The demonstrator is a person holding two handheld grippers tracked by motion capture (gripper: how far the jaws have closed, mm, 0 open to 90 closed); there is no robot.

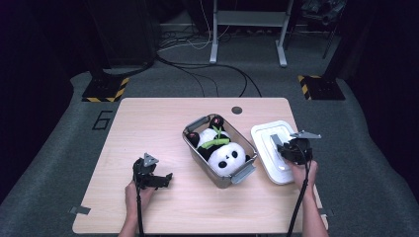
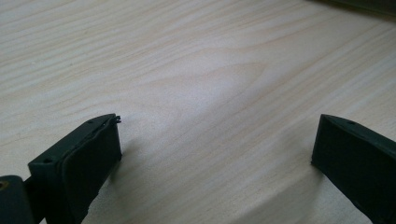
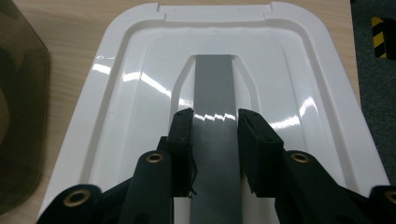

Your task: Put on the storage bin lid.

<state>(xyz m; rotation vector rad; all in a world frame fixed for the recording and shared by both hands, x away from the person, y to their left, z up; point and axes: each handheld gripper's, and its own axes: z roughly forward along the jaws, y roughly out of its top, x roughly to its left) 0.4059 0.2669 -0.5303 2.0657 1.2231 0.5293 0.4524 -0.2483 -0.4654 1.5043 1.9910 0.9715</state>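
Jaws of the right gripper (image 3: 215,116) clench the grey handle strip (image 3: 213,84) running down the middle of the white lid (image 3: 126,93), which sits at the right edge of the wooden table (image 1: 148,128), just beside the clear bin (image 1: 245,173) holding a panda plush (image 1: 225,157). Left gripper (image 1: 165,178) rests well apart on bare wood, jaws spread wide with nothing between them.

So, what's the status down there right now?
Right hand-held gripper shut on lid handle. Left hand-held gripper open, idle over table. Panda sits in open box. Nothing blocking.
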